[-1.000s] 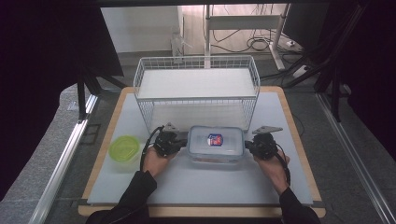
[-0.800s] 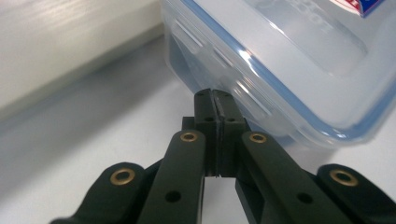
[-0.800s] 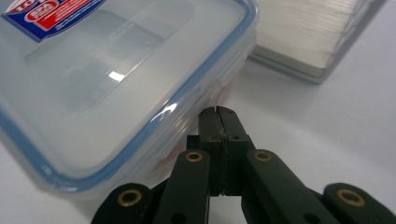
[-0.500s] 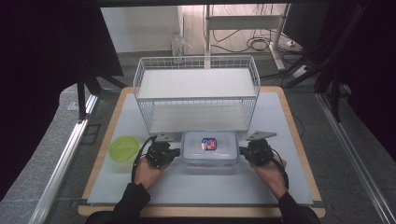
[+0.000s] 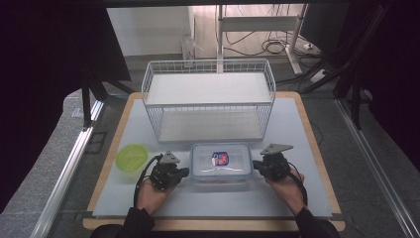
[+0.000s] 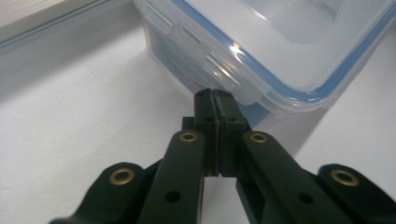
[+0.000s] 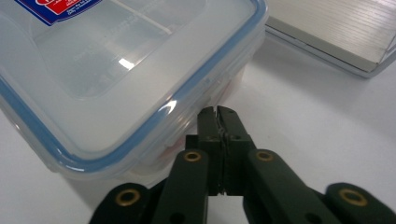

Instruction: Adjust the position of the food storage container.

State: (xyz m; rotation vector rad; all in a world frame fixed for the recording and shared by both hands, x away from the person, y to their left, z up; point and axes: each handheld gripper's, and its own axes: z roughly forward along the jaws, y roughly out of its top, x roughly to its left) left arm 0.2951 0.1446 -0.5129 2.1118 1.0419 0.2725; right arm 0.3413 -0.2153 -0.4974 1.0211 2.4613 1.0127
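Clear rectangular plastic container with blue-seal snap lid and red-blue label (image 5: 221, 161) sits on the white table (image 5: 297, 198), near front-centre, just in front of the white wire two-tier rack (image 5: 208, 101). Left gripper (image 5: 182, 172) is at its left end, right gripper (image 5: 257, 165) at its right end. Both sets of jaws are clenched tight with nothing between them; in the gripper views the tips sit at the container's side, under the lid rim, left one (image 6: 215, 97) by a corner latch, right one (image 7: 217, 115) by the wall below the blue seal. Whether the tips actually touch the plastic, cannot tell.

Step looks like a two-sided squeeze-and-move of the container with closed tips. To do it well: keep both tips level, push inward evenly, stay low on the wall rather than on the latch flap so it doesn't pop or the box tilt.

Room: rack's front wire face is close behind, little clearance that way. Round lime-green plastic lid (image 5: 131, 156) lies just left of the left hand, apart from the container. Open table toward the front edge and to the right.
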